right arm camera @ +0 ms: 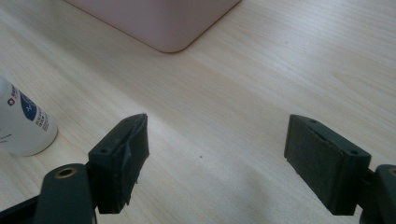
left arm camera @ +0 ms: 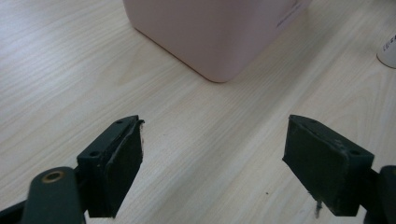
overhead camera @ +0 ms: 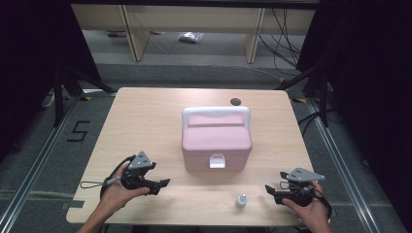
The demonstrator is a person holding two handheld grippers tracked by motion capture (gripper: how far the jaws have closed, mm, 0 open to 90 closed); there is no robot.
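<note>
left gripper (overhead camera: pixel 163 184) agape | right gripper (overhead camera: pixel 268 190) agape | bottle (right arm camera: pixel 21 123) cropped

High view: fixed overhead at the person's side, facing forward and down, taking in the whole worktop (overhead camera: pixel 145 121) and floor beyond. Left gripper view: rides low on the left tool (overhead camera: pixel 163 184), close to the surface, aimed at a corner of the pink box (left arm camera: pixel 219 37). Right gripper view: equally low, on the right tool (overhead camera: pixel 269 190). All three share the box and white bottle (right arm camera: pixel 21 123).
</note>
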